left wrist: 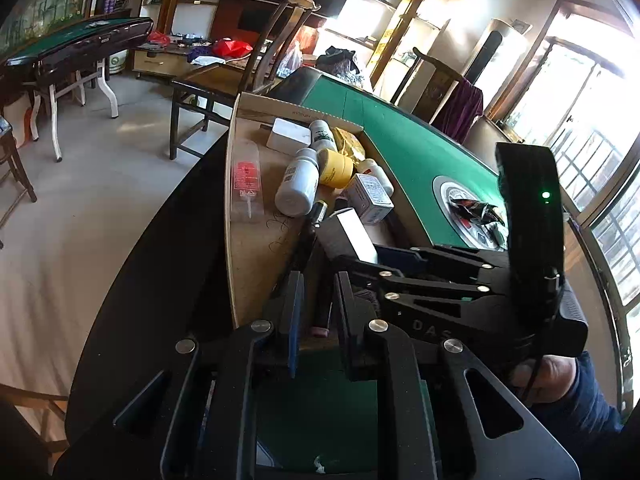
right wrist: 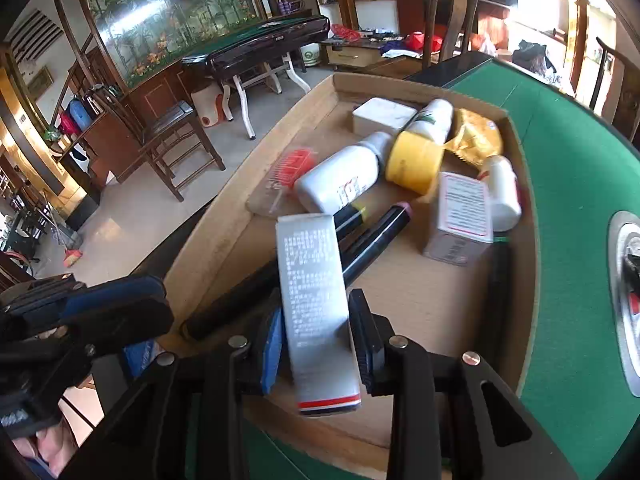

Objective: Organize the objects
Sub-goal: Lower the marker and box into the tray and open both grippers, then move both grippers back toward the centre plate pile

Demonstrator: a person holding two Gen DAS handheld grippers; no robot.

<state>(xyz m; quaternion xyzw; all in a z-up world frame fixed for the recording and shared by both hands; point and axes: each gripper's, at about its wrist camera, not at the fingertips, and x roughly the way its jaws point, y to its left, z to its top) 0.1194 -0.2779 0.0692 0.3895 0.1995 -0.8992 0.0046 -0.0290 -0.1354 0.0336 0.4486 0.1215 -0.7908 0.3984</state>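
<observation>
Where right tongs loosely bracket it, the grey carton points away lengthwise.

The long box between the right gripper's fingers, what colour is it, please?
White, with a red-and-blue striped end; right wrist view.

I see a second green-topped game table across the floor. Beside it stands a dark wooden chair, behind it a large flower mural.
</observation>
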